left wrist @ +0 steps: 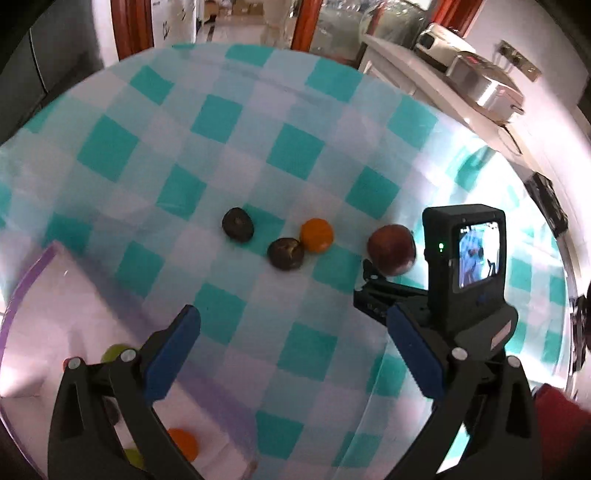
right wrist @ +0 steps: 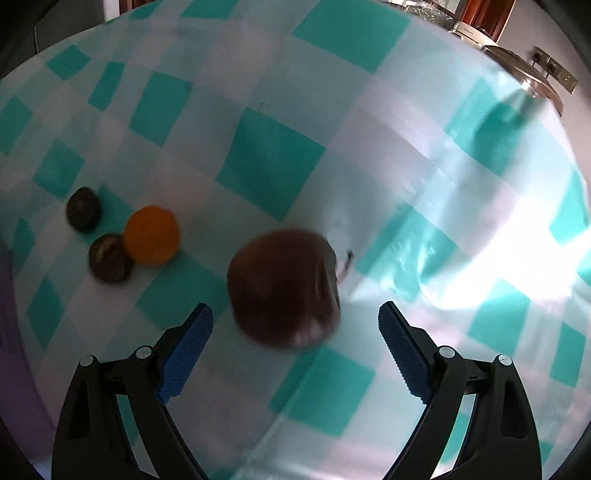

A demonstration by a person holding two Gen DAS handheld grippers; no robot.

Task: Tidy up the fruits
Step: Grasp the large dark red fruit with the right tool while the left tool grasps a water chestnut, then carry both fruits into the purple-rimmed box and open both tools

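A red apple [right wrist: 282,288] lies on the checked tablecloth just ahead of my open right gripper [right wrist: 295,314], between its fingers but untouched. It also shows in the left wrist view [left wrist: 391,249], beside the right gripper's body [left wrist: 461,258]. An orange [left wrist: 317,235] [right wrist: 151,235] and two dark round fruits [left wrist: 237,224] [left wrist: 285,254] lie left of the apple. My left gripper [left wrist: 291,321] is open and empty above the cloth. A white tray with a purple rim [left wrist: 33,280] at the lower left holds an orange fruit [left wrist: 183,443] and green fruits [left wrist: 112,352].
The round table [left wrist: 258,147] carries a teal and white checked cloth. A white counter with metal appliances [left wrist: 480,85] stands beyond its far right edge. A doorway with red-brown frames [left wrist: 306,22] is at the back.
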